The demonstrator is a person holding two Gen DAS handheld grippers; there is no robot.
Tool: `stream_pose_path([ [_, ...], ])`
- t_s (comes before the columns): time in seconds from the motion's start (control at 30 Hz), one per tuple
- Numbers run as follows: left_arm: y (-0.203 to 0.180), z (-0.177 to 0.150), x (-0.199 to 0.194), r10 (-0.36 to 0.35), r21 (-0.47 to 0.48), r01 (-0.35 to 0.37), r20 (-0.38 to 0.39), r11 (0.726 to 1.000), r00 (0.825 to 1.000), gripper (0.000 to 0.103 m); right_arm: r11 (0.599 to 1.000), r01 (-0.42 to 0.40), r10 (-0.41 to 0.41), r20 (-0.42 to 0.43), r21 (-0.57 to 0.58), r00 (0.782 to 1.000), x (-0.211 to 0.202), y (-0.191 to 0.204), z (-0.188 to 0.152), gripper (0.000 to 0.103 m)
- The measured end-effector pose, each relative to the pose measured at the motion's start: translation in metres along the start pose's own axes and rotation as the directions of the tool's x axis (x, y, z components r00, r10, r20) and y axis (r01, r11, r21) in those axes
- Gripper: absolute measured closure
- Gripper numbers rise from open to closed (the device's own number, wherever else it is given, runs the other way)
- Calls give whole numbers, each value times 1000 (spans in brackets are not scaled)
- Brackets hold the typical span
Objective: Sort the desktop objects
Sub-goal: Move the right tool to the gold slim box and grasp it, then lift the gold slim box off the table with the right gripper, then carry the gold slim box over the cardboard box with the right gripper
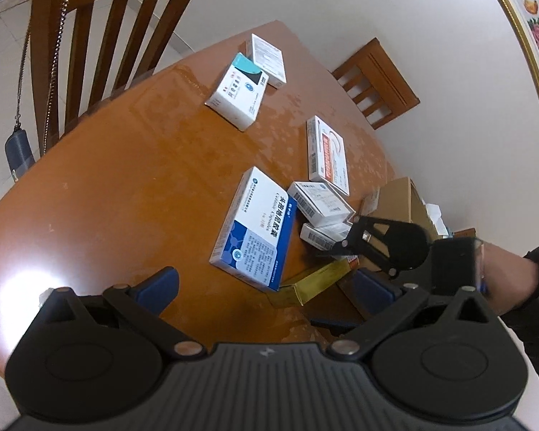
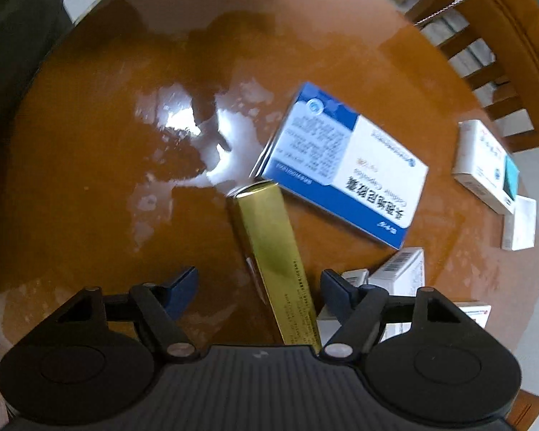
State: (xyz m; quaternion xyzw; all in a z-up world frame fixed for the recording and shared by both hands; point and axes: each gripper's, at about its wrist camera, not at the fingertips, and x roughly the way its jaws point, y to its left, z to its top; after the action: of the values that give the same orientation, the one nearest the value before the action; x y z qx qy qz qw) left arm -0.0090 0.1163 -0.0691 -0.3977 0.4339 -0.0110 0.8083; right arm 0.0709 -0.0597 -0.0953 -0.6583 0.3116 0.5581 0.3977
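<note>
Fingers of the right gripper [image 2: 258,287] stand apart on either side of the gold box [image 2: 273,251], which lies flat on the worktop [image 2: 90,165]; the right pad sits just beside the box, the left pad clear of it, with no firm pinch visible. Left gripper [image 1: 266,287] hovers with its fingers spread wide and nothing between them, bare worktop beneath and a broad empty stretch running left toward the rounded edge. Just past the gold box's far end lies the blue-and-white box [image 1: 253,230], touching or nearly touching it, printed with Chinese characters and a Latin line ending "Capsules". Two small white boxes [image 1: 321,203] with barcodes crowd just right of it, leaving little room there. Beyond these, a white box with an orange band [image 1: 327,154] lies apart. A brown carton [image 1: 400,197] sits at the right edge. Farthest, a white-and-teal box [image 1: 239,95] touches a plain white box [image 1: 267,59] near the far rim; print there is too small to read.
</note>
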Motion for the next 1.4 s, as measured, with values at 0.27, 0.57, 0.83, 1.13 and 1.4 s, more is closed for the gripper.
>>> stream_pose_path([
  [0.27, 0, 1, 1, -2, -1, 2, -10, 1000, 1000, 1, 998, -31, 31, 3, 52, 1000, 3, -5, -4, 62],
  [0.57, -3, 1, 1, -5, 4, 5, -3, 1000, 1000, 1, 979, -36, 11, 125, 198, 992, -15, 1, -16, 69],
  [0.83, -5, -2, -5, -6, 7, 6, 9, 1000, 1000, 1, 931, -27, -61, 229, 364, 972, -37, 6, -37, 75],
  [1.13, -7, -5, -8, -16, 8, 16, 15, 1000, 1000, 1, 706, -218, -99, 398, 674, 912, -73, -16, -78, 76],
  [1.4, -9, -6, -9, -26, 20, 26, 16, 999, 1000, 1, 475, -397, -165, 523, 785, 836, -78, -50, -110, 76],
])
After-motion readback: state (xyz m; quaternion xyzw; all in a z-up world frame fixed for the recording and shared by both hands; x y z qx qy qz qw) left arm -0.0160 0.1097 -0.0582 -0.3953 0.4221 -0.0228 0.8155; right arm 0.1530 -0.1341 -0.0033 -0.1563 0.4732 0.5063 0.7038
